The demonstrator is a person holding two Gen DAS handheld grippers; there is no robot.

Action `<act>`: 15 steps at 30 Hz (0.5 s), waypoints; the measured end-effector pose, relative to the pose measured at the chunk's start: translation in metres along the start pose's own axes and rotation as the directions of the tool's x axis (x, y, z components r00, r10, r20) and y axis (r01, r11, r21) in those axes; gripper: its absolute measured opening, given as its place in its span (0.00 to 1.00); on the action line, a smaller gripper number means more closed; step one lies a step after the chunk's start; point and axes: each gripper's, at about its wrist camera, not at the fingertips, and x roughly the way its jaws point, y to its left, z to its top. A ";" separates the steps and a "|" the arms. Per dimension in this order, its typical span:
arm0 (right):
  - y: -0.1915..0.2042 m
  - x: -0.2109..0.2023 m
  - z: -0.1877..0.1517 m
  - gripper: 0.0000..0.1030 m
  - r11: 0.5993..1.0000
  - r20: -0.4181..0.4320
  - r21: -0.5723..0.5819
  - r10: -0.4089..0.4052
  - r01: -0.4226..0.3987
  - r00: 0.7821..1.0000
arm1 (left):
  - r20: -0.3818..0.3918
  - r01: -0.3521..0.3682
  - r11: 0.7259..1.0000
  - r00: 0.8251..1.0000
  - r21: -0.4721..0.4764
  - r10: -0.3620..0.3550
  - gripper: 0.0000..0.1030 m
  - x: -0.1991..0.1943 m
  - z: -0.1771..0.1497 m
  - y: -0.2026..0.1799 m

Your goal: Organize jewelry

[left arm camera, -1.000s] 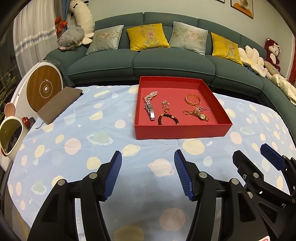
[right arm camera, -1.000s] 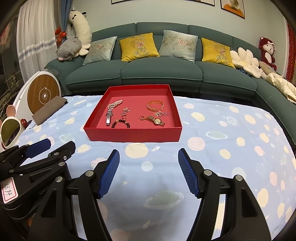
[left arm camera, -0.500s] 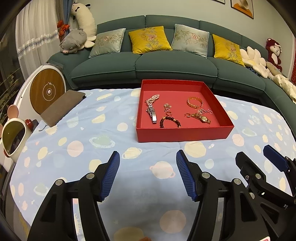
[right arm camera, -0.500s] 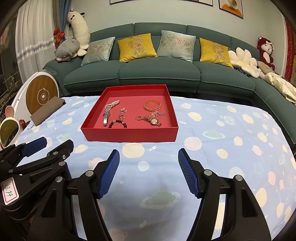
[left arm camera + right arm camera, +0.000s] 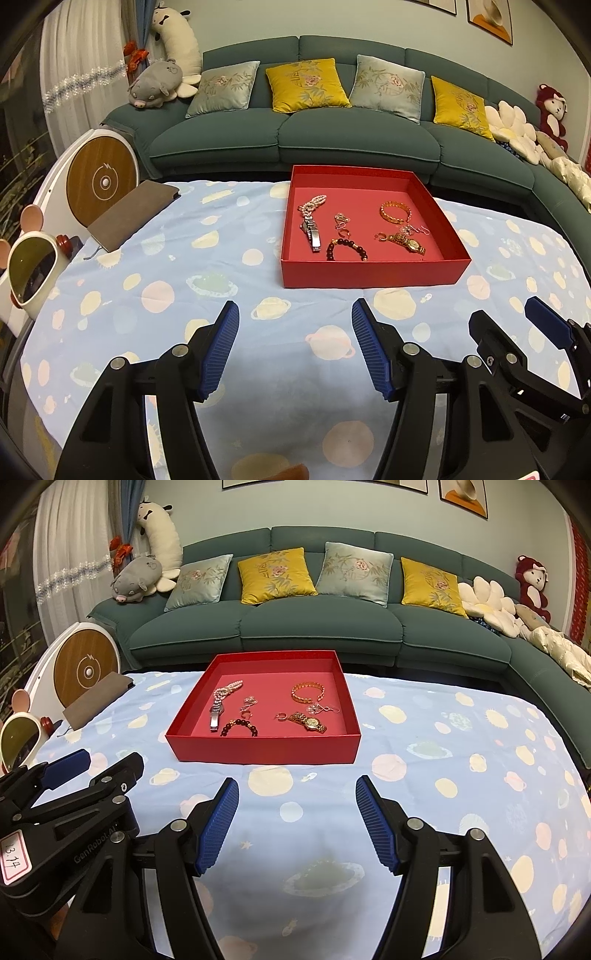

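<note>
- Left claw [image 5: 294, 347] hangs over the tabletop [image 5: 166, 280], blue pads spread wide, nothing between them, short of the tray's near wall.
- Right claw [image 5: 296, 825] is the same: gaping, empty, low over the cloth, just short of the tray [image 5: 263, 751].
- The two claws sit side by side, each showing at the edge of the other's view.
- The tray is red and shallow, and all the jewelry lies inside it.
- Left half of the tray: a pearl strand [image 5: 228, 689] toward the far wall, touching a silver watch [image 5: 215, 713] nearer the front.
- Front middle of the tray: a dark bead bracelet [image 5: 239, 726], small rings [image 5: 246, 706] just behind it.
- Right half of the tray: a gold chain bracelet [image 5: 307, 693] at the back, a gold watch [image 5: 310, 722] in front, tiny trinkets between them, too small to make out.
- Left of the tray, well apart: a brown notebook [image 5: 133, 214] at the tabletop's edge.
- Beyond the tray: a green sofa [image 5: 317, 627] with cushions.
</note>
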 end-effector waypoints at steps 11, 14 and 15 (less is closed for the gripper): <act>0.001 0.000 0.000 0.62 1.000 0.002 0.002 -0.001 0.001 1.000 | -0.002 -0.001 1.000 1.000 0.004 0.001 0.59 0.001 0.001 -0.001; 0.000 0.000 0.000 0.62 1.000 0.003 0.002 -0.002 0.002 1.000 | -0.003 0.000 1.000 1.000 0.002 0.000 0.59 0.001 0.001 -0.001; 0.000 0.000 0.000 0.62 1.000 0.003 0.002 -0.001 0.001 1.000 | -0.002 0.001 1.000 1.000 0.002 -0.001 0.59 0.000 0.001 -0.001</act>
